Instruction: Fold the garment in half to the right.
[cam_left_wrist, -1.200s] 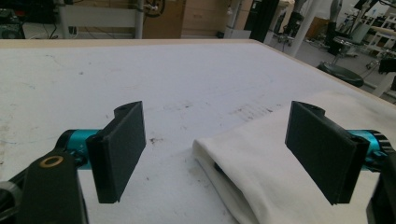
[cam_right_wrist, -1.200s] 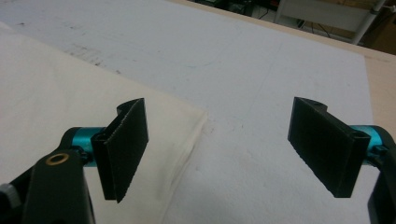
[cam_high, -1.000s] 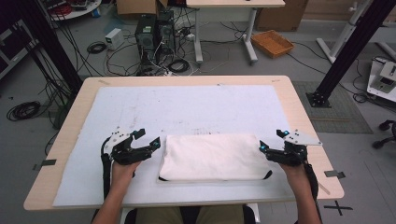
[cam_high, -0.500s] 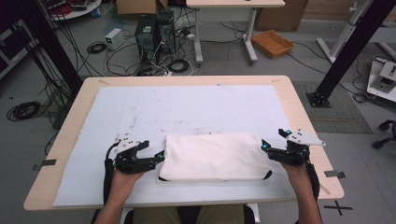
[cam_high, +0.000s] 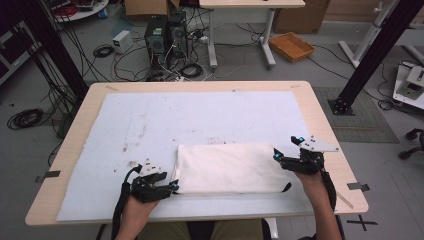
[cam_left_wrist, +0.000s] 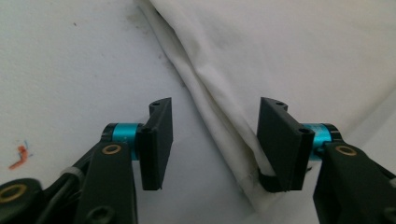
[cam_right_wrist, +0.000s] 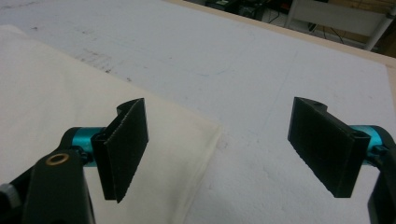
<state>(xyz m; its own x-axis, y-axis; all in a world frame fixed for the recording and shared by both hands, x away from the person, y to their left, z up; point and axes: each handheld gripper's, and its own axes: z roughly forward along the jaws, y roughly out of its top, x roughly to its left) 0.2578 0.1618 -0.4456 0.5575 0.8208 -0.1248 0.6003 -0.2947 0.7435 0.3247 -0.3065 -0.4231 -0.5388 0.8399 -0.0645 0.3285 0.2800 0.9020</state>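
Observation:
A folded white cloth (cam_high: 230, 167) lies on the white mat (cam_high: 200, 115) near the table's front. My left gripper (cam_high: 172, 186) is at the cloth's near-left corner. In the left gripper view, the cloth's folded edge (cam_left_wrist: 219, 107) runs between the jaws. The left gripper (cam_left_wrist: 215, 112) has just been closing; a gap remains, with one pad (cam_left_wrist: 280, 140) at the cloth and the other clear of it. My right gripper (cam_high: 277, 156) stands wide open at the cloth's far-right corner. In the right gripper view that corner (cam_right_wrist: 201, 135) lies below the open right gripper (cam_right_wrist: 219, 112), untouched.
The mat covers most of the wooden table (cam_high: 325, 125), with bare mat beyond the cloth. Behind the table, computer towers (cam_high: 162, 32), tangled cables (cam_high: 170, 70) and an orange tray (cam_high: 291, 46) sit on the floor. A black frame post (cam_high: 370, 55) stands at the right.
My left gripper has moved toward the table's near edge and slightly right, to the cloth's near-left corner, and its jaws have narrowed. The right gripper and the cloth have stayed put.

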